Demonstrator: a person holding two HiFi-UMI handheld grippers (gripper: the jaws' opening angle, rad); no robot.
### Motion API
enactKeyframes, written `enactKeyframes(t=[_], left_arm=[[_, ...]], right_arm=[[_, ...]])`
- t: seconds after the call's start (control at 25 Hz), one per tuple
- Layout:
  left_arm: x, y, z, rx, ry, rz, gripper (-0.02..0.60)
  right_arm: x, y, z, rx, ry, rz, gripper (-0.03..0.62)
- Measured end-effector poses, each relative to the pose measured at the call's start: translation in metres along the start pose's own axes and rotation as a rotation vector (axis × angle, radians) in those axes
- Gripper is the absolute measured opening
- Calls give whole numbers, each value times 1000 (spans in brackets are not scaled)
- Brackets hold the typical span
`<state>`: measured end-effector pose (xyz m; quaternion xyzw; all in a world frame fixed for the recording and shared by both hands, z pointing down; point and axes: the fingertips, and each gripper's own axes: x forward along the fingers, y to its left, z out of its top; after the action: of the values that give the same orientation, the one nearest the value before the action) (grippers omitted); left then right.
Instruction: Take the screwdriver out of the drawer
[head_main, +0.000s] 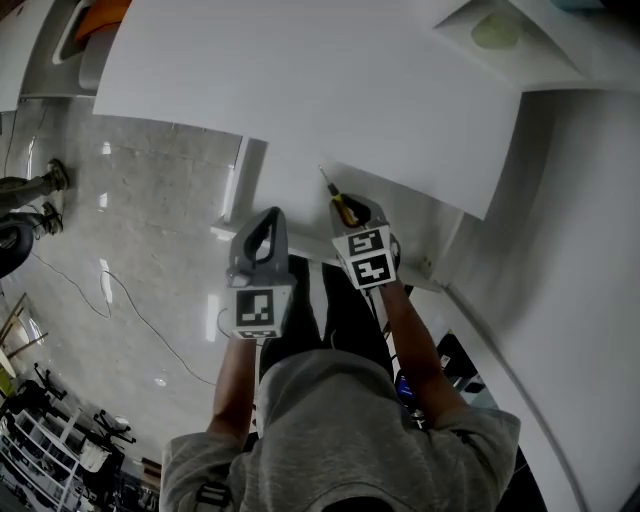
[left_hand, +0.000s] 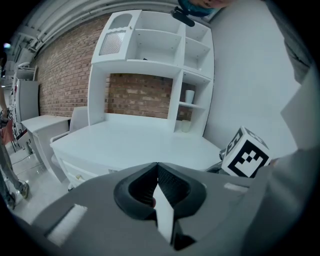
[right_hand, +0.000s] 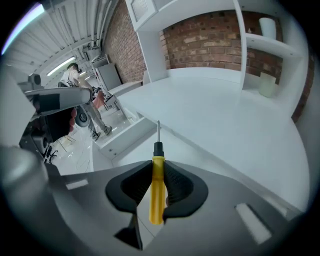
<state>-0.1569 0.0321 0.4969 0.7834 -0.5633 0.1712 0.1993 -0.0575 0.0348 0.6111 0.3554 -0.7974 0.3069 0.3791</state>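
My right gripper (head_main: 358, 222) is shut on the screwdriver (head_main: 343, 208), which has a yellow handle, a black collar and a thin metal shaft. In the right gripper view the handle (right_hand: 157, 185) lies between the pads (right_hand: 176, 184) and the shaft points out over the white desk (right_hand: 215, 115). A white drawer (right_hand: 125, 135) shows below the desk's front edge, seemingly pulled out. My left gripper (head_main: 262, 245) hangs beside the right one, level with it; its jaws (left_hand: 157, 167) are shut with nothing between them. Both grippers are held above the desk's front edge.
A white hutch (left_hand: 150, 50) with open shelves stands on the desk against a brick wall (left_hand: 140, 95). A cup (left_hand: 189, 96) sits on a shelf, another pale cup (right_hand: 267, 87) at the desk's back. Cables (head_main: 110, 290) lie on the shiny floor; a person (right_hand: 75, 80) stands far left.
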Motion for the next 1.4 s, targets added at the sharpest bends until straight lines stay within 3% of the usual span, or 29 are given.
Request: enactKeyframes(t=[0.56, 0.96, 1.4], left_arm=[[-21, -46, 65, 94, -84, -24, 12], [-27, -75, 88, 126, -116, -15, 12], [-15, -111, 108, 153, -131, -85, 12]], right_arm=[[-93, -10, 40, -7, -136, -46, 77], [-145, -26, 53, -19, -218, -77, 77], [-179, -67, 50, 71, -262, -152, 77]])
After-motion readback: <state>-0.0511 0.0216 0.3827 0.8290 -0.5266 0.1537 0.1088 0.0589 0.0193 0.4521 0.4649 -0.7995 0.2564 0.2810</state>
